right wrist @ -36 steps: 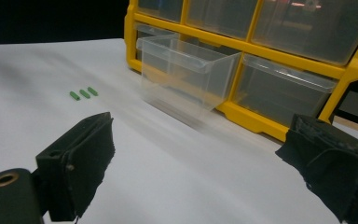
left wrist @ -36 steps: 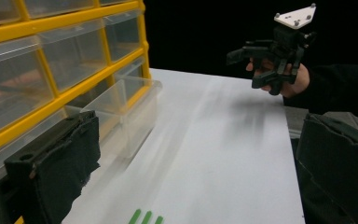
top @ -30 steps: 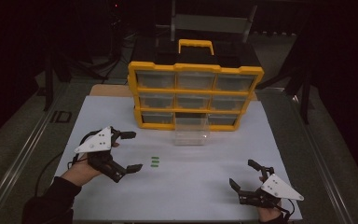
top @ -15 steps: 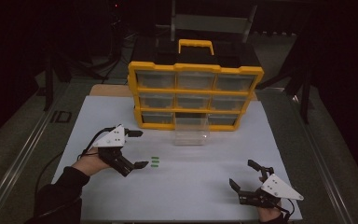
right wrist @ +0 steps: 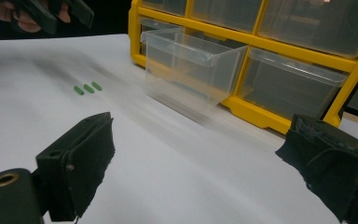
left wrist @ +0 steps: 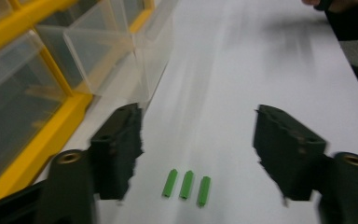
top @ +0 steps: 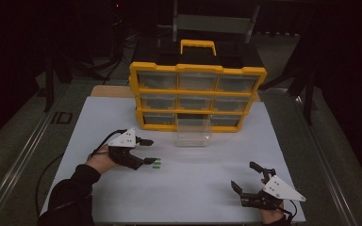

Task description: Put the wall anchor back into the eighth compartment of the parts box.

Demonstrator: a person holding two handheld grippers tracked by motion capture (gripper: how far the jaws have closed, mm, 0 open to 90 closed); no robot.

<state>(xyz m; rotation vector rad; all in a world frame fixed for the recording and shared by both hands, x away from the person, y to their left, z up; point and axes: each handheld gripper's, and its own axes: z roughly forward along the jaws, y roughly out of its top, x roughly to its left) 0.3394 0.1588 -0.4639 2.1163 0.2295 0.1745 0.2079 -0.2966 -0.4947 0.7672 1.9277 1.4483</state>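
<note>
Left gripper drops toward the green pieces

Over the last second we see the left gripper (top: 148,151) slide right and down in the high view, its lower jaw tip now just beside the three green pieces (top: 157,163) at centre left, which lie untouched between its jaws, just narrowed from wide open.

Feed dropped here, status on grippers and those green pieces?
Left gripper closing, above three small green plastic pegs, not gripping. Right gripper open, idle. Path clear.
</note>
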